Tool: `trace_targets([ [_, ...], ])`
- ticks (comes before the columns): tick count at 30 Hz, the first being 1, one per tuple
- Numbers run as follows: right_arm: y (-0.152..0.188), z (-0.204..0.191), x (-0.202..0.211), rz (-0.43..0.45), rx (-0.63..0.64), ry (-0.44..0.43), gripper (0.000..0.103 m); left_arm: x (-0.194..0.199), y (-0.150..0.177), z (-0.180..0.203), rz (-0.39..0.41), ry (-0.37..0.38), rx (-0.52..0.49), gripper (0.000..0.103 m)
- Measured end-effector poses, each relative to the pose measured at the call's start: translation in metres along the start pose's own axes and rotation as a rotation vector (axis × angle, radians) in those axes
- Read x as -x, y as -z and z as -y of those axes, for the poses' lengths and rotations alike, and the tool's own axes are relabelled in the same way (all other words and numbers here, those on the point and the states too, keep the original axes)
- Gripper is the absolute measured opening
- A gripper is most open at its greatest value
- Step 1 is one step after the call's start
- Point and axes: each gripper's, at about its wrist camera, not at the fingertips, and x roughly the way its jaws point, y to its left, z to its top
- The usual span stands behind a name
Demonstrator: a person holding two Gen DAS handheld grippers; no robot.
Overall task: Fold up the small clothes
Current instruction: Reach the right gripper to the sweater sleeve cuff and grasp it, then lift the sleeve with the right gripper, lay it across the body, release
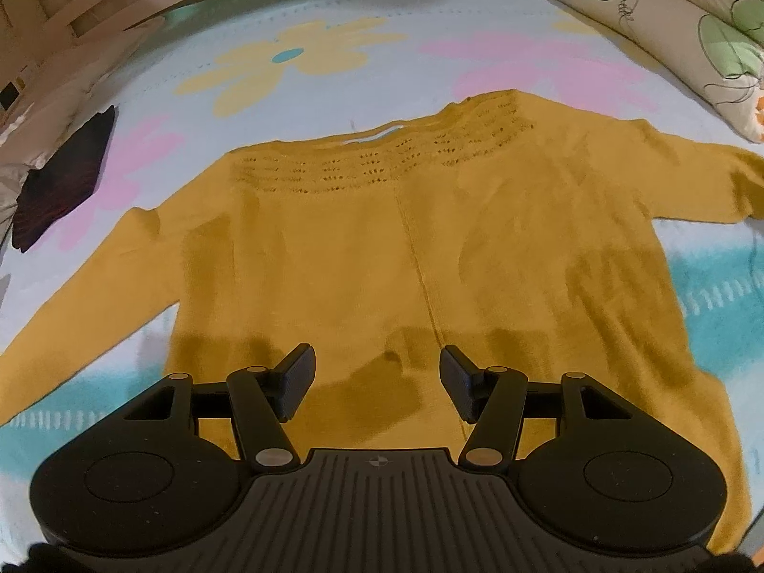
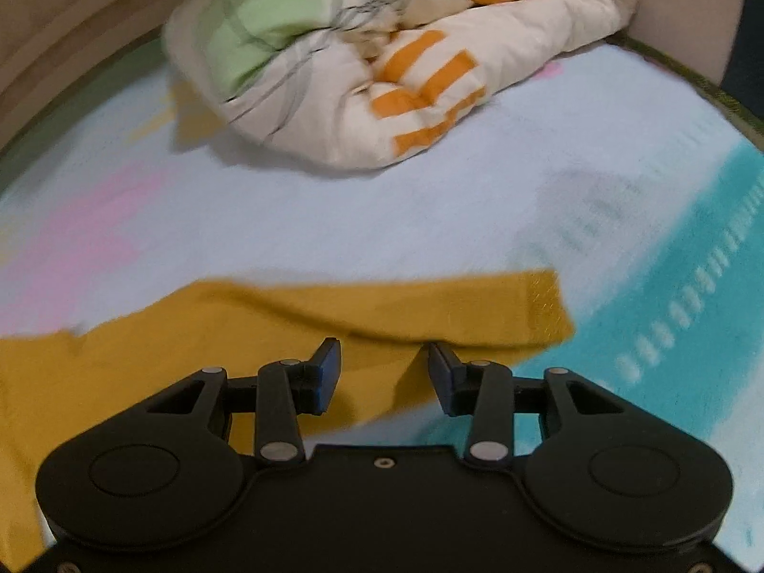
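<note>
Yellow sweater [image 1: 406, 248] spread flat on bedsheet [image 1: 334, 71], sleeves out sideways. Right gripper [image 2: 382, 372] over right sleeve [image 2: 382, 305], nearer; left gripper [image 1: 377, 382] above hem. Both jaws apart, empty.

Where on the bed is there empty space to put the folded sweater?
Bare sheet lies between the yellow sweater's sleeve and the rolled quilt. In the left wrist view, more lies beyond the sweater's neckline, over the printed flowers. It is crowded by the dark cloth at the left edge and under the quilt.
</note>
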Motion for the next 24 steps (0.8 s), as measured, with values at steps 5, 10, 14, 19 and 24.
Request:
trace_targets([
  [5, -0.031, 0.026, 0.005, 0.088, -0.030, 0.117, 0.051, -0.003, -0.002, 0.000, -0.009, 0.005, -0.002, 0.057],
  [10, -0.027, 0.062, 0.002, 0.056, -0.093, 0.086, 0.053, -0.003, -0.003, 0.002, -0.009, 0.015, -0.003, 0.057],
  [14, -0.012, 0.079, -0.009, -0.005, -0.140, 0.001, 0.053, -0.002, -0.002, 0.005, 0.001, 0.004, -0.017, 0.057],
  [19, -0.001, 0.071, -0.011, -0.004, -0.096, -0.090, 0.013, -0.003, -0.003, 0.002, -0.009, 0.003, -0.006, 0.057],
  [24, -0.003, 0.063, 0.008, 0.038, -0.122, -0.165, 0.013, 0.004, -0.009, -0.016, 0.014, -0.013, 0.027, 0.057],
])
